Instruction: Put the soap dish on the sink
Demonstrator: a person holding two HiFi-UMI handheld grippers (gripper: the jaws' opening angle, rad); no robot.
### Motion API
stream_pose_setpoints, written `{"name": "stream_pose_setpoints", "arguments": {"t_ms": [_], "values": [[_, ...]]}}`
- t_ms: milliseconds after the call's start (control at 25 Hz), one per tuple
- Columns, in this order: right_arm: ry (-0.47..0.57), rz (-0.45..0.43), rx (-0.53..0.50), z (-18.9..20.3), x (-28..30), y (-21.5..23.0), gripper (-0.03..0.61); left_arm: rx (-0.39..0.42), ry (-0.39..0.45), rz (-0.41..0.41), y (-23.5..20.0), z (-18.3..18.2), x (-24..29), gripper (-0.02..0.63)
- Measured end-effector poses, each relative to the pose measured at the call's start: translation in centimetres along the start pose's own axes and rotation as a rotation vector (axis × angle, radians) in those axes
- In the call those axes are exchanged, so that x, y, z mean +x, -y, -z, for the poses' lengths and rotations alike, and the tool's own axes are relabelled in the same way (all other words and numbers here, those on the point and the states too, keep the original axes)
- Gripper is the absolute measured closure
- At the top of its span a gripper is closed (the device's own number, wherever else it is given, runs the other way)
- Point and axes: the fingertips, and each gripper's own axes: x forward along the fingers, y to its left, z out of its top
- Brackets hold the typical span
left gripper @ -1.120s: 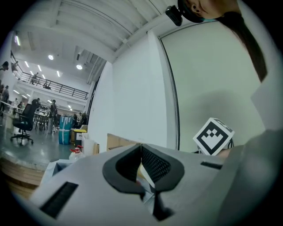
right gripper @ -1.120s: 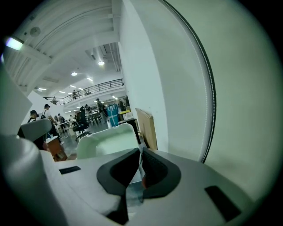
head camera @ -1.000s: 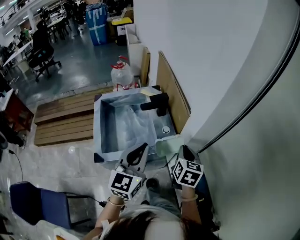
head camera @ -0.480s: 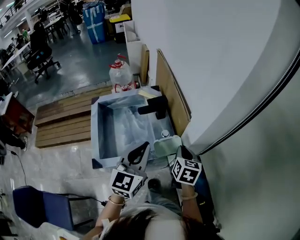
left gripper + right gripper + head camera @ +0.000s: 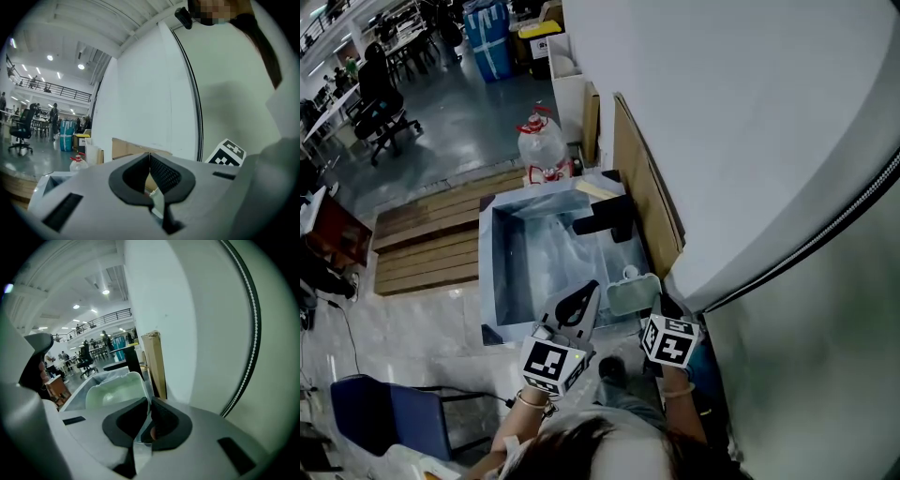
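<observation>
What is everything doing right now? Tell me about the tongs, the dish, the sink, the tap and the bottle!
Sink, lined with crinkly plastic.
Tap, no water coming out that I can see.
Bottle, standing upright, red cap on.
Soap dish, held open side up over the sink's near right corner.
Right tongs, shut on the soap dish's edge.
Left tongs, shut, holding nothing.

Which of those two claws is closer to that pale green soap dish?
Right. The right claw is shut on the soap dish's near edge, at the sink's near right corner. The left claw, shut and empty, sits just left of the dish, not touching it.
</observation>
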Motion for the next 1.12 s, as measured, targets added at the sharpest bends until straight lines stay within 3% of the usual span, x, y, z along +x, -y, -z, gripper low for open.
{"name": "stream_pose_setpoints", "arguments": {"t_ms": [840, 1000, 1120], "values": [[-0.164, 0.039, 0.025, 4.3, 5.9, 1.5, 0.537, -0.013, -0.061, 0.023, -1.6, 2.9, 4.2, 0.604], [-0.188, 0.039, 0.036, 5.0, 6.8, 1.5, 0.538, -0.07, -0.111, 0.006, -1.9, 4.0, 4.5, 0.604], [-0.198, 0.045, 0.035, 5.2, 7.1, 1.5, 0.538, -0.069, -0.114, 0.008, -2.2, 4.4, 4.8, 0.604]]}}
